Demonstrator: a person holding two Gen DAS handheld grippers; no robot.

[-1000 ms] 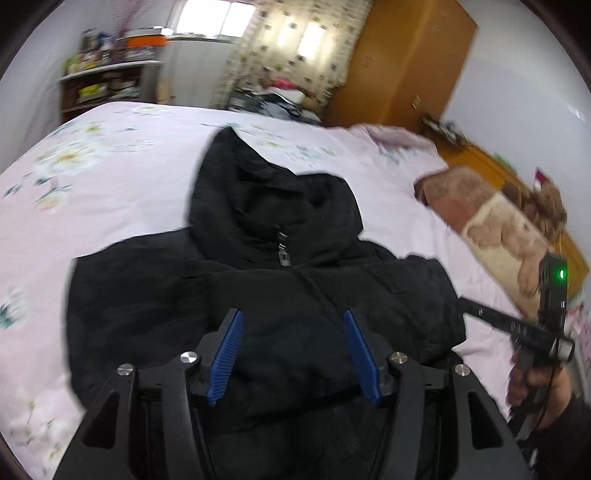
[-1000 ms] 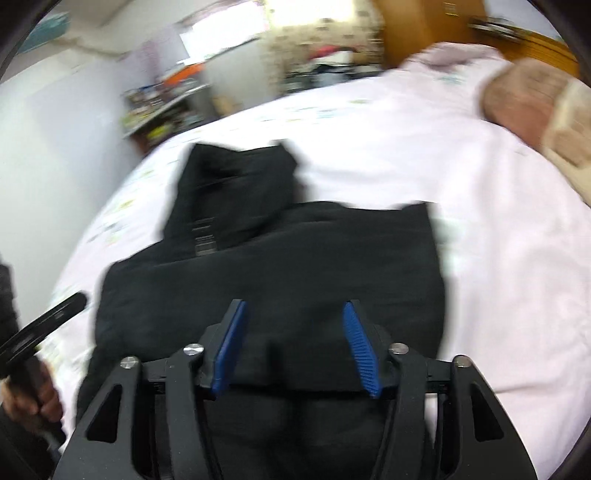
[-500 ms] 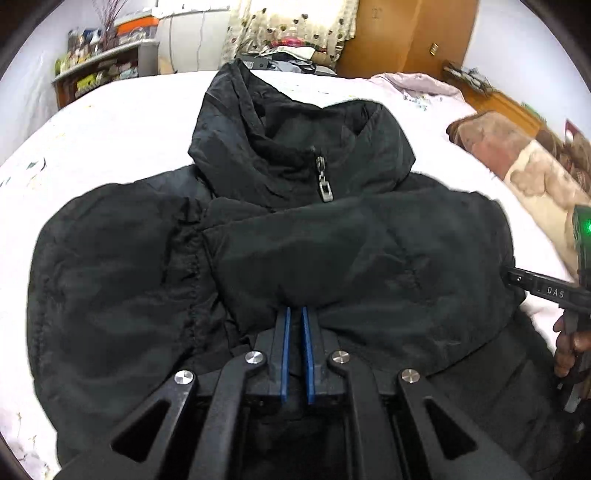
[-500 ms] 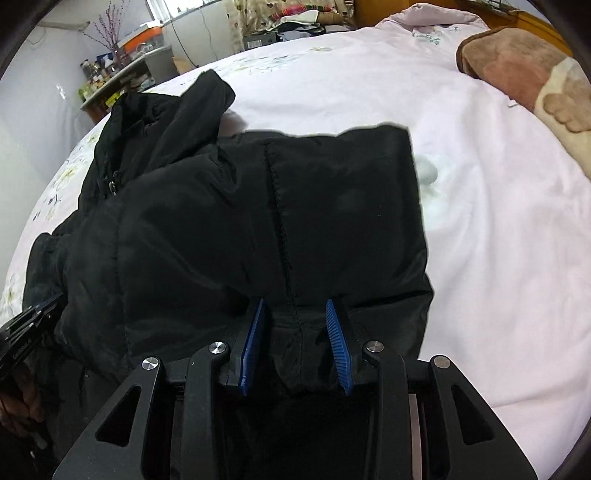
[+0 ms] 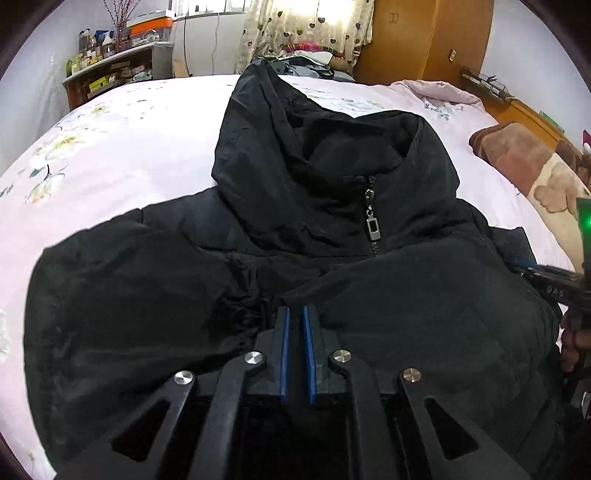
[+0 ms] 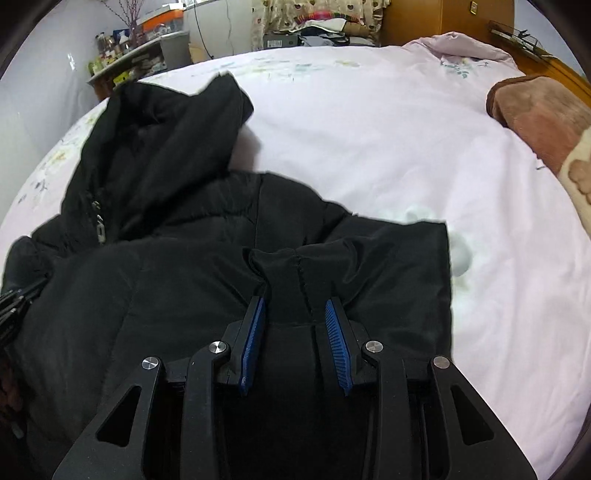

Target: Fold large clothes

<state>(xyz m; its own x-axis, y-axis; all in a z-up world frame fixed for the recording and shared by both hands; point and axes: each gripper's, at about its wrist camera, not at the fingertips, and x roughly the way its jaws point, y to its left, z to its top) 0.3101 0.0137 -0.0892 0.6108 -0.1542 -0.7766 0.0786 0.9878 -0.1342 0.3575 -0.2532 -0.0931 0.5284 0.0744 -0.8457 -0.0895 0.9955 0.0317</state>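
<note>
Fabric of the black hooded jacket (image 5: 369,295) on the bed (image 6: 388,147) is pinched by both the nearly closed left gripper (image 5: 294,314) and the narrowly parted right gripper (image 6: 294,306).

Pink floral bed (image 5: 155,147): black jacket (image 5: 332,206), brown blanket (image 6: 535,122) on it.

One black jacket (image 5: 332,295) is lying on one bed (image 5: 147,147), showing one hood (image 5: 295,147) and one metal zipper pull (image 5: 372,225). Two tongs are showing: the left tongs (image 5: 295,314) and the right tongs (image 6: 295,306), each carrying two blue-padded fingers (image 6: 334,332). One brown blanket (image 6: 543,125) is sitting at the bed's edge. One shelf unit (image 5: 114,74), one curtain (image 5: 306,29) and one wooden wardrobe (image 5: 424,37) are standing behind.
</note>
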